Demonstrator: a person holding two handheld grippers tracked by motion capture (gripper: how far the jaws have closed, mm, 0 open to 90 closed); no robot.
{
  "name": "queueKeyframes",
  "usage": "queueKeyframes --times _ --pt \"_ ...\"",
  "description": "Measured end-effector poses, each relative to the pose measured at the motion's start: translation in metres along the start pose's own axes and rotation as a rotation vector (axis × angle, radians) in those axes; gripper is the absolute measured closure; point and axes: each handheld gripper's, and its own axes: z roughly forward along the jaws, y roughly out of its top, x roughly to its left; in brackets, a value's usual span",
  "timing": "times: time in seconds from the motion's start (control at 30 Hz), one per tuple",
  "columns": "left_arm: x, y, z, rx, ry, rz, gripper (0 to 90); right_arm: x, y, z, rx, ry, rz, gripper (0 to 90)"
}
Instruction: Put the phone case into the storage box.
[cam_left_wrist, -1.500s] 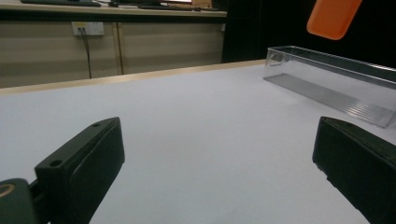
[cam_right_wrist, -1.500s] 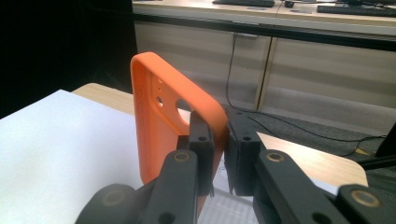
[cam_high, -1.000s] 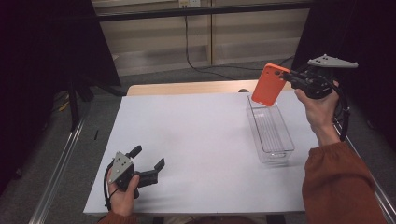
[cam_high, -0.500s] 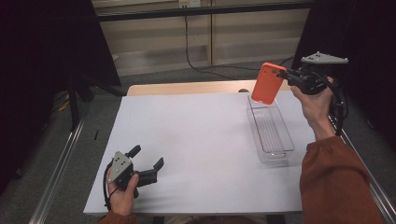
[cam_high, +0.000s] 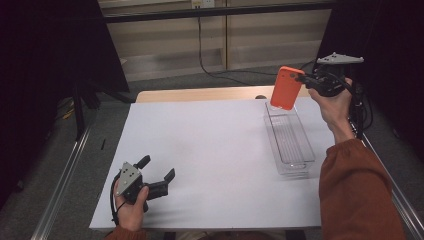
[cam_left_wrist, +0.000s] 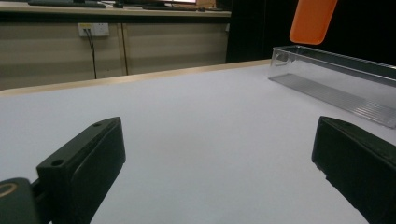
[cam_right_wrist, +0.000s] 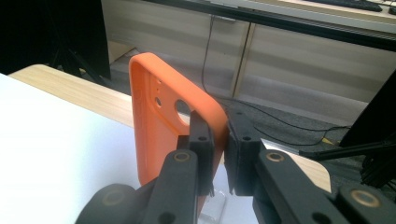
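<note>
Lifted a little higher and farther back than a second ago, the right gripper (cam_high: 306, 79) stays clamped on the orange phone case (cam_high: 286, 88) above the clear tray's (cam_high: 300, 161) far end, ready for lowering in, while the left gripper (cam_high: 157, 174) rests open, well apart.

Orange phone case (cam_high: 286, 88), plain, with round cutouts near one end, upper right of the high view. Clear, colourless tray (cam_high: 290, 145) with a ribbed floor just below. White table sheet (cam_high: 210, 150) over a pale wood edge. Black jaws on both grippers, right gripper (cam_right_wrist: 219, 140) and left gripper (cam_high: 159, 176), grey plates on top. Rust-orange sleeve (cam_high: 357, 195) at lower right.
</note>
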Motion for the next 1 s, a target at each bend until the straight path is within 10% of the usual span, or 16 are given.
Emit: queueKeyframes --times 1.0 --pt "-0.002 -0.001 0.001 0.001 -0.003 -0.004 2.7 0.004 -0.021 0.039 0.073 -0.002 -0.071 82.2"
